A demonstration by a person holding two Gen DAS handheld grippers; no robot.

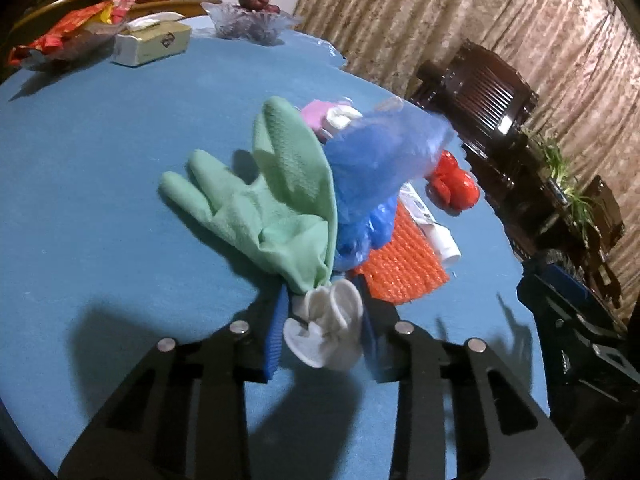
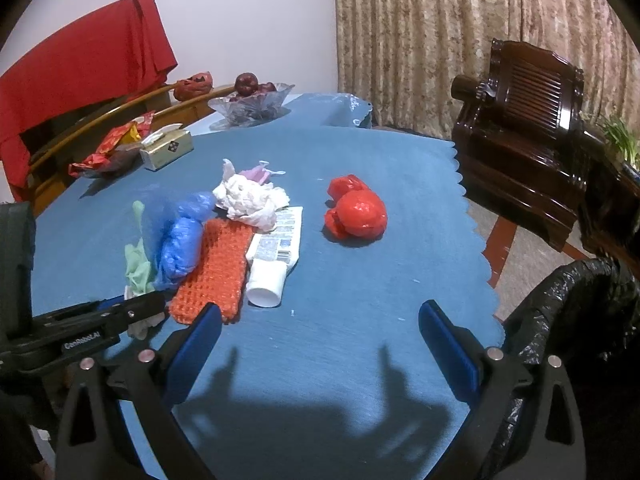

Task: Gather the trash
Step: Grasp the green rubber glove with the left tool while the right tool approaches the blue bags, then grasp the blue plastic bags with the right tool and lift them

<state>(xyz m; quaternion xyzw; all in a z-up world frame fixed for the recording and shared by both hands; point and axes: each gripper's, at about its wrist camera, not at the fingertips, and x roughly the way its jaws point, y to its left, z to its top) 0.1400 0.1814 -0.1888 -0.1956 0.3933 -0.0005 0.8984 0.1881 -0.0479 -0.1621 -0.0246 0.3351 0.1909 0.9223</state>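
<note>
Across both wrist views, a blue tablecloth (image 2: 360, 160) covers the table, filling most of each frame. Dark wooden armchair (image 2: 532, 128) sits at right of the right wrist view, patterned curtain (image 2: 420, 40) behind it. Black trash bag (image 2: 568, 300) lines a bin at the lower right edge, just beside the table.

Trash pile sits left of centre in the right wrist view: green rubber glove (image 1: 264, 208), blue plastic bag (image 1: 376, 160) lying against it, orange mesh scrubber (image 2: 216, 260) touching the bag, white tube (image 2: 276, 248) just beside the scrubber, crumpled white tissue (image 2: 250, 200) above them. Red plastic bag (image 2: 356, 212) lies apart, right of the pile. Tissue box (image 2: 166, 150) and glass fruit bowl (image 2: 252, 104) stand at upper left, well away.

Left gripper (image 1: 324, 332), lower centre of its own view, has its jaws pressed in on the glove's white cuff (image 1: 332, 320), pinching it; glove fingers point to the upper left, palm lifted off the cloth. Right gripper (image 2: 320, 344) hangs over bare cloth at the bottom of its view, jaws spread wide, nothing between them.
</note>
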